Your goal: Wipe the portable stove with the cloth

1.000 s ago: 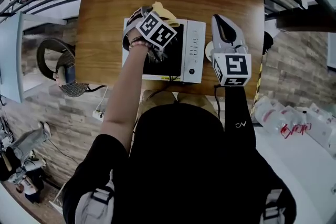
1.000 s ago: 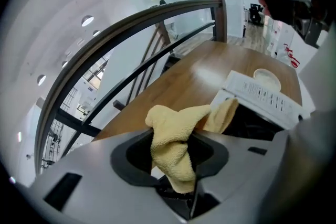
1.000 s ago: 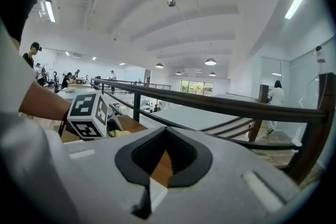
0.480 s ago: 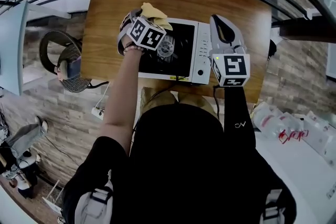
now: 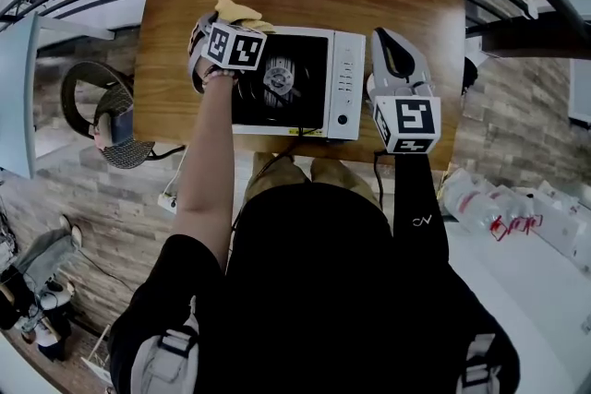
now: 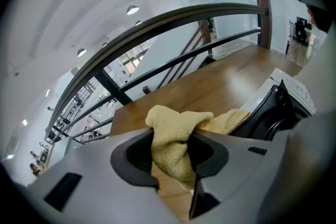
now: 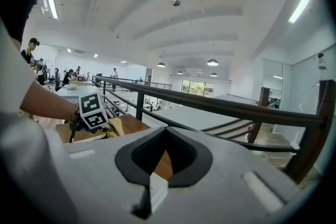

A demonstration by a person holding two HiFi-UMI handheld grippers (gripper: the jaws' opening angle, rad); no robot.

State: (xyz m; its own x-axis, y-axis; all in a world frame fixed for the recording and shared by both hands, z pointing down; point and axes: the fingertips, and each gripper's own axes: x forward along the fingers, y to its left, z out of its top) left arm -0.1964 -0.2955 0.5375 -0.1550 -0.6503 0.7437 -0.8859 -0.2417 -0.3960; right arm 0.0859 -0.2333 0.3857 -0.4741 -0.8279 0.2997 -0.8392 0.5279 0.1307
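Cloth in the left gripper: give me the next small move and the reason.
Probably sweep the cloth to the right and back toward the person, across the stove and its black top. The left gripper is shut on the cloth at the stove's far left corner, and most of the cloth sits over the wooden table rather than on the stove.

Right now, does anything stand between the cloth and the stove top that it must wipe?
Nothing visible does. The left hand-held gripper holds the cloth at the portable stove's far left corner; its black top shows only the burner.
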